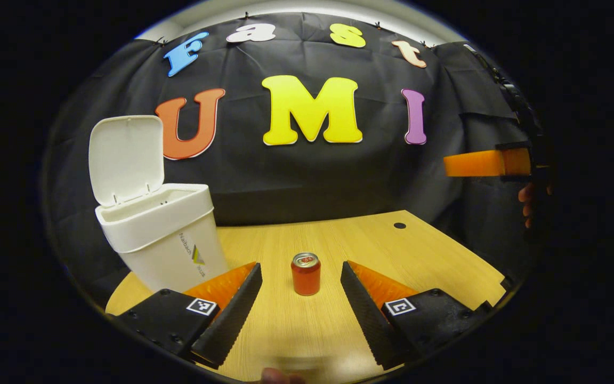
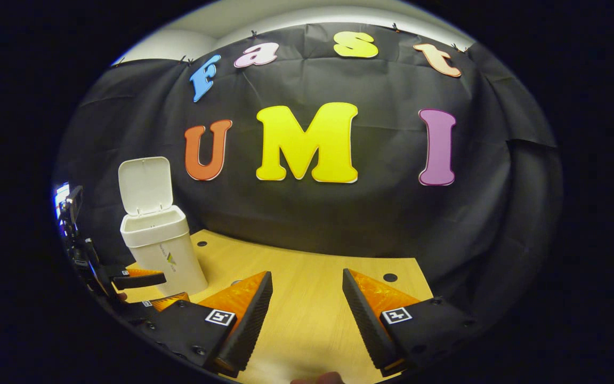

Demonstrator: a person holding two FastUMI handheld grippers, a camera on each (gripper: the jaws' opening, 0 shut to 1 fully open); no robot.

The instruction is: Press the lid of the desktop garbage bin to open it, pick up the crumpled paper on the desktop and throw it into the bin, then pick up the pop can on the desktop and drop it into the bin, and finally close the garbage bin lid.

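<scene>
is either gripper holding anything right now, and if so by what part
Nothing is held. The left gripper is open, with the pop can standing untouched on the table ahead of its fingers. The right gripper is open over bare tabletop.

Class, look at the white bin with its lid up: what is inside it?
The bin stands open, lid raised. Visible are its rim and a strip of inner wall. Its walls hide the bottom, so I cannot tell whether paper lies inside. The can stands on the table.

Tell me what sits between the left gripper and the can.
Nothing: in the left gripper view, bare tabletop runs from the open left gripper to the can.
</scene>
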